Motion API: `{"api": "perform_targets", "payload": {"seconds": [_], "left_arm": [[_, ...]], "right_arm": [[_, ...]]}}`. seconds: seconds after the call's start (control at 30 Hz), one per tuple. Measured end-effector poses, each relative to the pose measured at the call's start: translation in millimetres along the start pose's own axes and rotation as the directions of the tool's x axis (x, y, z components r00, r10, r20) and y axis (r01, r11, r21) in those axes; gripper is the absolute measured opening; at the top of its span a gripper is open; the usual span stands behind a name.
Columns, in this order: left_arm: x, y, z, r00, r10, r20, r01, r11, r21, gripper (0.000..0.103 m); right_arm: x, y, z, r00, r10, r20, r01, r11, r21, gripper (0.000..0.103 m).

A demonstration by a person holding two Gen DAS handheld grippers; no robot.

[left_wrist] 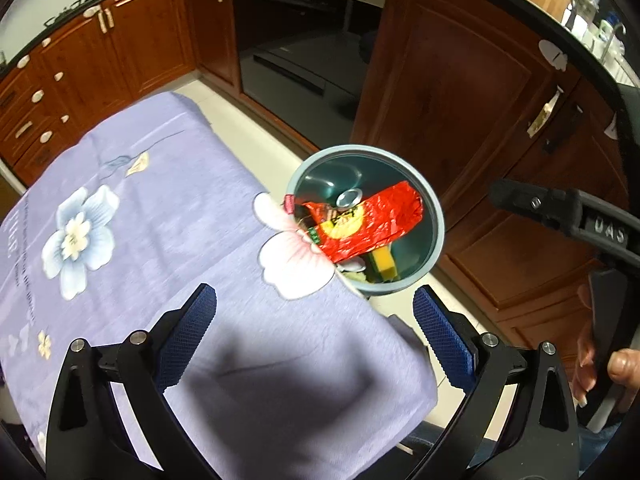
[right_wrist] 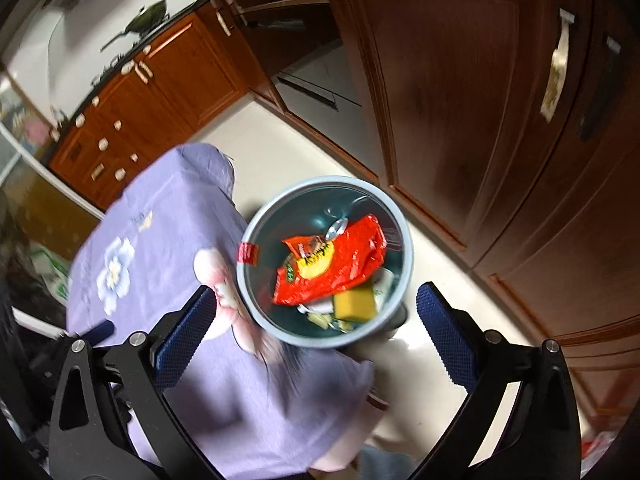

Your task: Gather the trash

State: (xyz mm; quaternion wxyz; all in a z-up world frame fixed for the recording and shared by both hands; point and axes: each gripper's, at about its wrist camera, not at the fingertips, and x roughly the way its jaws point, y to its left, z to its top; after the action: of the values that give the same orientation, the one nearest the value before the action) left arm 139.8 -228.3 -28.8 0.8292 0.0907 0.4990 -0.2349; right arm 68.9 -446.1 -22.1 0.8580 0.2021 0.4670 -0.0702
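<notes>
My right gripper [right_wrist: 316, 322] hangs with its blue-padded fingers [right_wrist: 444, 338] spread wide and nothing between them; no earlier view is at hand, so I speak only of how they stand; just above them in the middle of the right wrist frame sits the grey-rimmed bin [right_wrist: 408, 248], and inside it lies the red wrapper [right_wrist: 340, 260], crumpled, over a yellow sponge [right_wrist: 354, 306] and a few pale scraps; a small red label [right_wrist: 247, 254] clings to the bin's left rim; the bin stands on the pale floor [right_wrist: 440, 264] just beside the edge of the table, whose lilac flowered cloth [right_wrist: 160, 216] fills the lower left. My left gripper [left_wrist: 314, 314] is likewise parted, pads [left_wrist: 192, 328] apart and empty, hovering over the same cloth [left_wrist: 160, 200]; the bin [left_wrist: 434, 208] shows at centre right of that frame, the red wrapper [left_wrist: 368, 224] on top; at the right edge my other tool's black finger [left_wrist: 532, 204] reaches in, with my hand [left_wrist: 624, 364] below it; wooden cabinets [left_wrist: 452, 80] run along the top.
</notes>
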Motion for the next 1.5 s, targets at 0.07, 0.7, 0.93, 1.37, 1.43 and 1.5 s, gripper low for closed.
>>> {"api": "perform_targets", "payload": {"seconds": [0.07, 0.7, 0.93, 1.37, 1.43, 1.5], "left_arm": [[-6, 4, -5, 1.000, 0.004, -0.002, -0.004, 1.000, -0.015, 0.099], [-59, 13, -62, 0.998, 0.048, 0.048, -0.045, 0.997, -0.061, 0.099], [-58, 16, -69, 0.997, 0.055, 0.047, -0.052, 0.996, -0.071, 0.099], [-30, 20, -63, 0.998, 0.068, 0.006, -0.068, 0.996, -0.052, 0.099], [-26, 21, -62, 0.998, 0.067, -0.001, -0.067, 0.996, -0.050, 0.099], [-23, 22, -60, 0.998, 0.064, -0.006, -0.064, 0.997, -0.051, 0.099]], "right_arm": [[-7, 6, -5, 1.000, -0.018, 0.006, 0.018, 0.999, -0.027, 0.096], [-63, 39, -57, 0.994, -0.097, 0.059, 0.106, 0.976, -0.188, 0.096], [-65, 38, -62, 0.989, -0.130, 0.067, 0.141, 0.969, -0.202, 0.096], [-19, 23, -58, 0.985, -0.172, -0.028, 0.166, 0.973, -0.159, 0.096], [-13, 22, -57, 0.984, -0.175, -0.039, 0.167, 0.973, -0.157, 0.096], [-8, 22, -57, 0.983, -0.178, -0.048, 0.169, 0.973, -0.156, 0.096]]}}
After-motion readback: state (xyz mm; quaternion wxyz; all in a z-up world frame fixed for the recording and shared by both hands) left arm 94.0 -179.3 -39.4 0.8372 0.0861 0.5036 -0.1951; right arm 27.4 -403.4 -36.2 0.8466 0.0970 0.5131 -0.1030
